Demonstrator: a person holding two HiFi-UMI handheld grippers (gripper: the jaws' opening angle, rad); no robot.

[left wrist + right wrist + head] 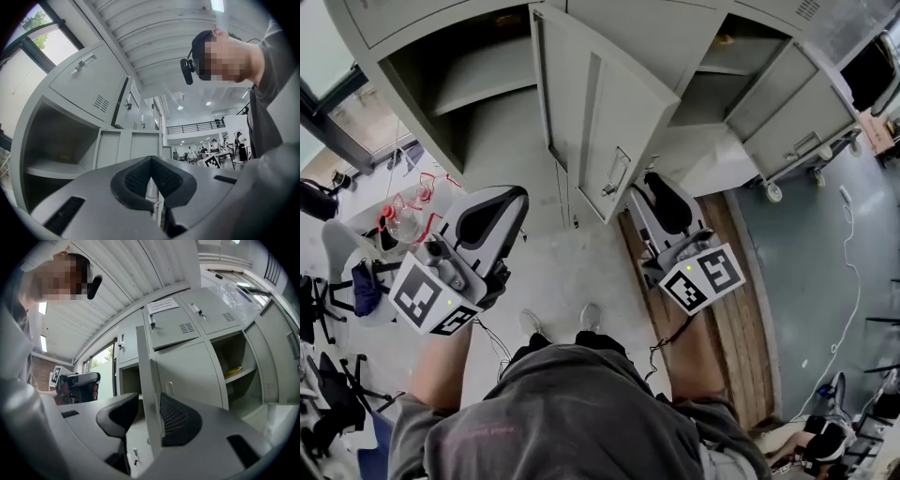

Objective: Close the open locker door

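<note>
The open grey locker door (591,103) swings out toward me in the head view, its latch (617,173) near the free edge. My right gripper (661,192) is at that free edge. In the right gripper view the door's edge (146,366) stands between the open jaws of the right gripper (146,401). The right pad (178,420) lies close against the door, while the left pad (119,416) is apart from it. My left gripper (499,208) hovers left of the door, in front of the open compartment (469,89). In the left gripper view the left gripper (151,161) is shut and holds nothing.
More lockers stand open at the right, with doors (792,108) swung out and a yellow item on a shelf (233,371). A wooden board (736,300) lies on the floor under my right arm. Chairs and clutter (356,272) crowd the left, and a cable (853,281) runs along the right.
</note>
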